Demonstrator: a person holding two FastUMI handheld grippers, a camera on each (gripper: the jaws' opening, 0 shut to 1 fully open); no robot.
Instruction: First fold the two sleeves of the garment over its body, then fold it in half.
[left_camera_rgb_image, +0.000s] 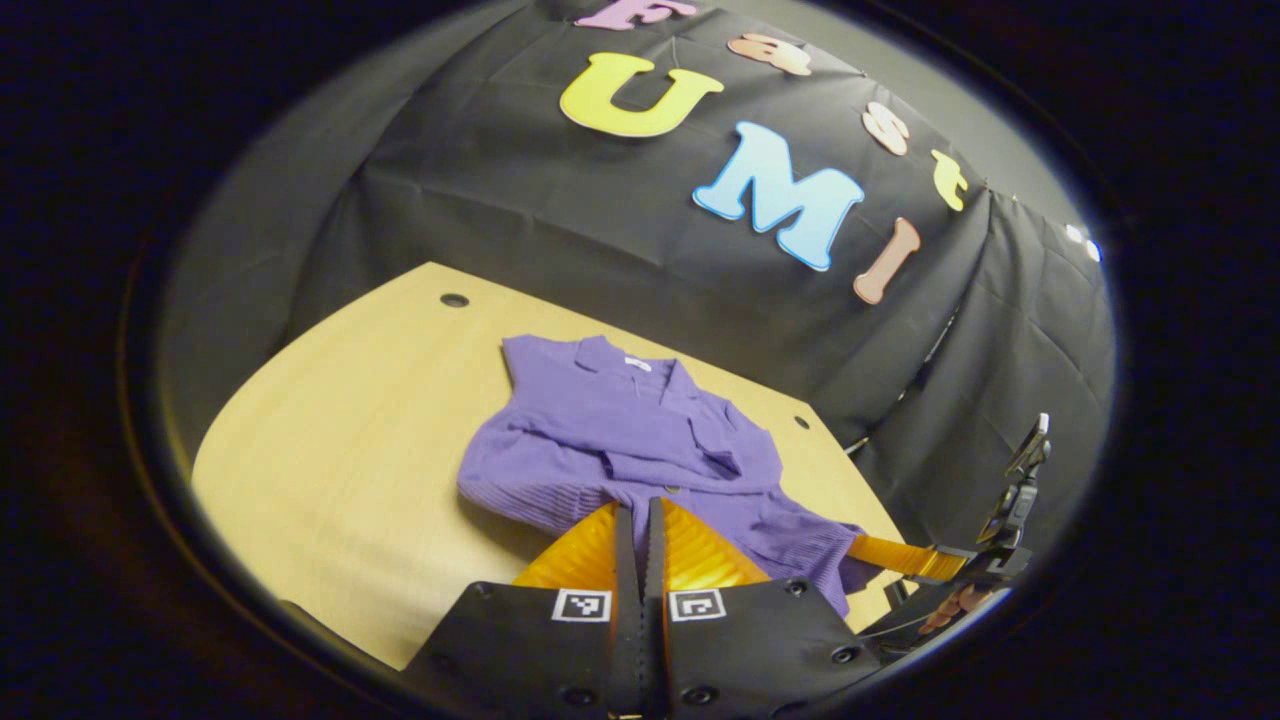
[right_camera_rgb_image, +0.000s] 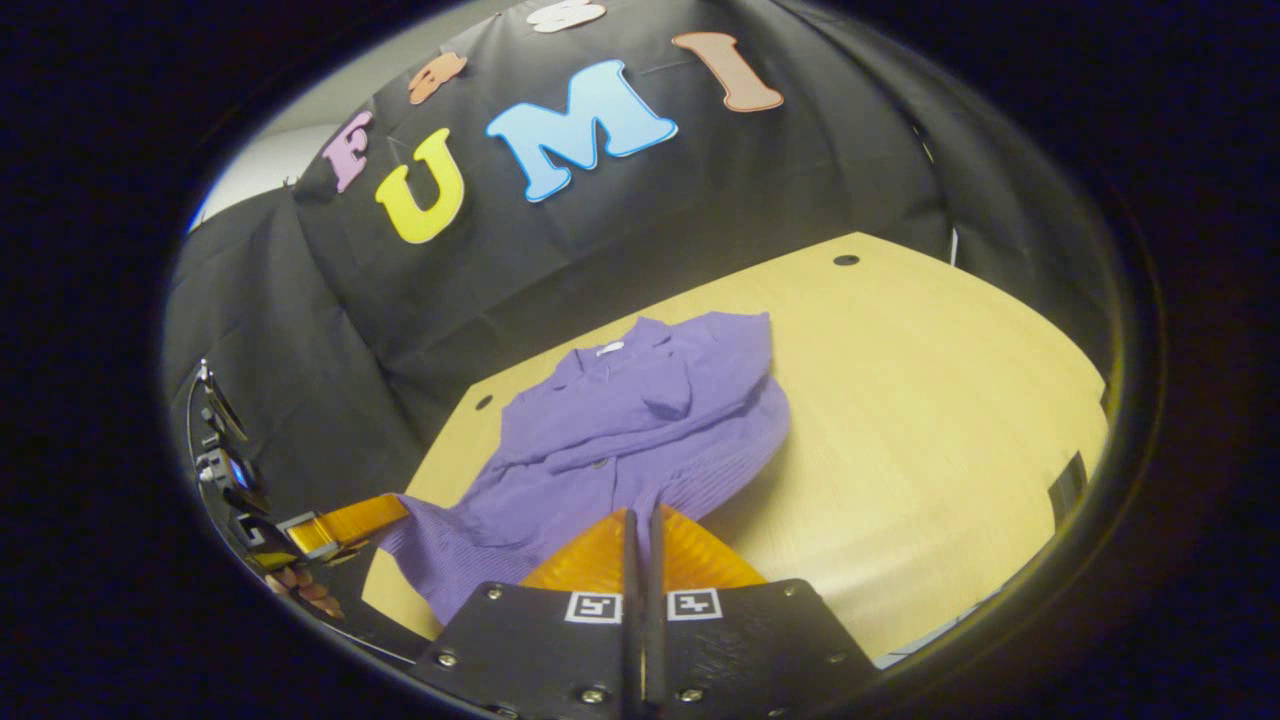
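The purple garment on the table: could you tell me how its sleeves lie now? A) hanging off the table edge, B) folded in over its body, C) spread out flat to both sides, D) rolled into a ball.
B: the purple garment shows both sleeves crossed over its body, on the wooden table.

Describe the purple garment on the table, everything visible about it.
The purple garment is a collared, buttoned top of ribbed knit, lying on the yellow wooden table with its collar toward the black cloth wall. Both sleeves look already folded across the body, leaving it a rumpled, narrow shape. A small white tag shows inside the collar. The ribbed hem end lies nearest the grippers: the left gripper and right gripper each have their orange fingers closed at that edge, apparently pinching it.
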